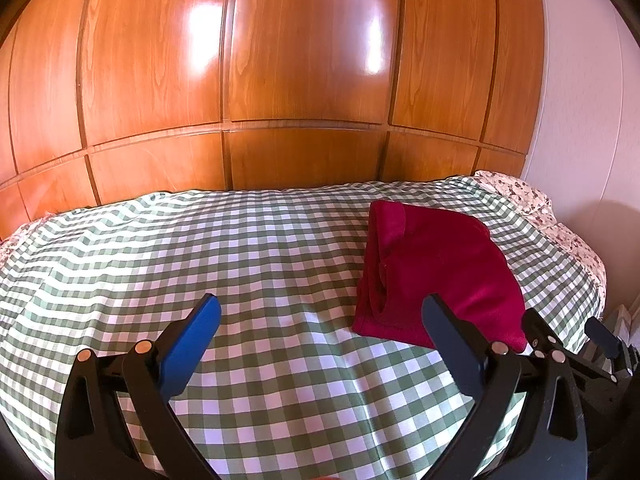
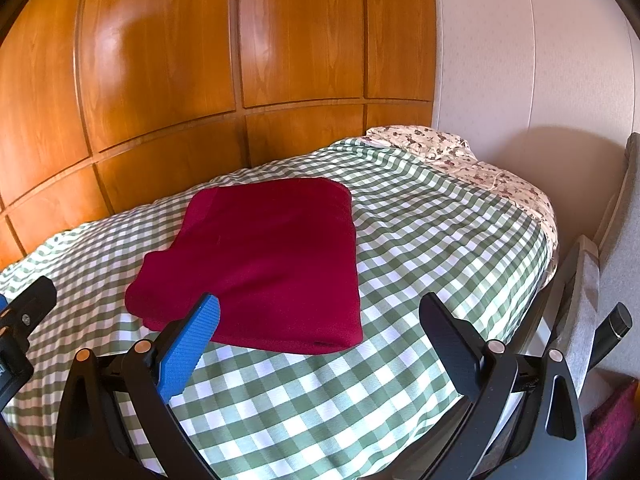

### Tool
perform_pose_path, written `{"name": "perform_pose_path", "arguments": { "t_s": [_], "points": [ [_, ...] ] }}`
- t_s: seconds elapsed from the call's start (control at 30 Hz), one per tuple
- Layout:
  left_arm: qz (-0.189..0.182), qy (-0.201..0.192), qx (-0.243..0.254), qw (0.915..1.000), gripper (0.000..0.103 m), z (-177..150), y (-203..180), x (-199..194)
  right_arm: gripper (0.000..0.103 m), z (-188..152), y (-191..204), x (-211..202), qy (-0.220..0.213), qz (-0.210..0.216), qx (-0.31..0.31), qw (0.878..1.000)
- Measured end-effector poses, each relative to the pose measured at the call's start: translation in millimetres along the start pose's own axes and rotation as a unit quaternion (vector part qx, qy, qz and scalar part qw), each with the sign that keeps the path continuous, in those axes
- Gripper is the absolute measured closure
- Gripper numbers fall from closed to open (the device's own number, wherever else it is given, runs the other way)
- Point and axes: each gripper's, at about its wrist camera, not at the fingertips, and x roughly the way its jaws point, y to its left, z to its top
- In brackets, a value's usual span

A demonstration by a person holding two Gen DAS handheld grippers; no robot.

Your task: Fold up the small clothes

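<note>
A dark red garment (image 1: 436, 272) lies folded into a compact rectangle on the green-and-white checked cloth (image 1: 260, 260). In the right wrist view the red garment (image 2: 272, 256) sits flat just ahead of the fingers, its near edge folded over. My left gripper (image 1: 320, 312) hovers open above the cloth, left of the garment and holding nothing. My right gripper (image 2: 320, 312) is open too, empty, close to the garment's near right corner. The right gripper (image 1: 576, 344) shows at the lower right of the left wrist view.
The checked cloth (image 2: 420, 240) covers a bed; a floral sheet (image 2: 460, 160) shows at its far right end. A wooden panelled wardrobe (image 1: 280, 80) stands behind the bed. A white wall (image 2: 520, 60) and grey upholstery (image 2: 624, 240) are at the right. The left gripper's body (image 2: 20, 328) is at the left edge.
</note>
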Motion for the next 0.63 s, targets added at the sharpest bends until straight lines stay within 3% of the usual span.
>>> {"name": "perform_pose_path", "arguments": {
  "t_s": [0.3,0.43,0.53,0.63],
  "points": [
    [0.005,0.001,0.014,0.9999,0.003,-3,-3,5,0.004,-4,3,3,0.006,0.002,-0.006,1.0],
    [0.003,0.024,0.005,0.9997,0.003,-6,0,15,0.004,-2,1,5,0.009,0.008,-0.007,1.0],
    [0.001,0.041,-0.005,0.9991,0.003,-9,5,23,0.004,8,-15,14,0.012,0.008,0.015,1.0],
    [0.008,0.052,-0.005,0.9986,0.003,-13,9,32,0.004,27,-49,39,0.02,-0.018,0.056,0.998]
  ]
}}
